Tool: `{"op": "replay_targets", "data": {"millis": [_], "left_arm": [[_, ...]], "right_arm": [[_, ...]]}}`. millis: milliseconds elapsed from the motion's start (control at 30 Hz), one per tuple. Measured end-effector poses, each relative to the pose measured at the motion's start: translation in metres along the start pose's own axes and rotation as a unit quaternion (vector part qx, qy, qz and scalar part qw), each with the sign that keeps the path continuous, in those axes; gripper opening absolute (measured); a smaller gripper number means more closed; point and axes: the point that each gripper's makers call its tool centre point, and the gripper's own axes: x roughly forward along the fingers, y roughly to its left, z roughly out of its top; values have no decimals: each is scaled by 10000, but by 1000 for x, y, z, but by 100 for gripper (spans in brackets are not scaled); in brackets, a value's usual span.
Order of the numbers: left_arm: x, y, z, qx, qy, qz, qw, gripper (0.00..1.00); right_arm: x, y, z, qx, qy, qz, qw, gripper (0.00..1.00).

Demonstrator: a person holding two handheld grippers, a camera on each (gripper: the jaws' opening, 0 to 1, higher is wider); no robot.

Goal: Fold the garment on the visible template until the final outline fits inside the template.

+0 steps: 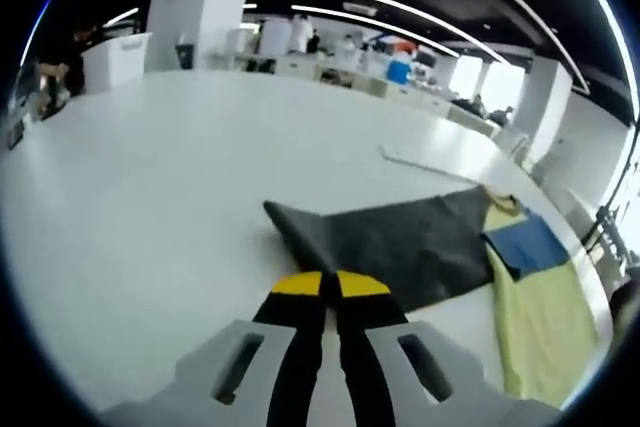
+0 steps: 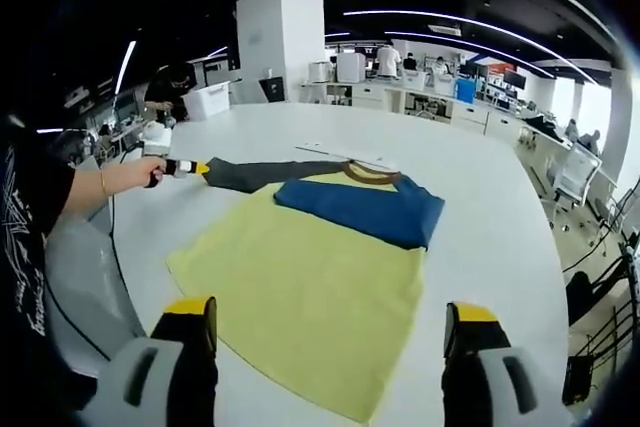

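Shirt [image 2: 300, 287], soft yellow with blue fold, flat on white counter [image 2: 480, 197]; left tool [image 1: 330, 285] pinches gray sleeve [image 1: 400, 242], right tool [image 2: 330, 332] open

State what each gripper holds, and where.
Left gripper: shut on the dark grey sleeve tip. Right gripper: open, holding nothing.

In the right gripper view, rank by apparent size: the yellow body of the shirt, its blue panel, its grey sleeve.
1. Yellow body, largest by far, though also nearest the camera.
2. Blue panel.
3. Grey sleeve, smallest; it lies farthest away, so its true size is unsure. The left gripper is shut at its tip.
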Motion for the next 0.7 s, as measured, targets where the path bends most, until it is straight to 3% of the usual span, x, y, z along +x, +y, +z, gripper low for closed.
{"op": "replay_targets", "data": {"millis": [333, 700], "left_arm": [[3, -42, 20, 241, -160, -458, 9985, 0], [11, -106, 50, 595, -411, -1007, 9923, 0]], "right_arm": [[-6, -3, -1, 1, -9, -44, 10000, 95], [-8, -6, -6, 2, 46, -77, 10000, 95]]}}
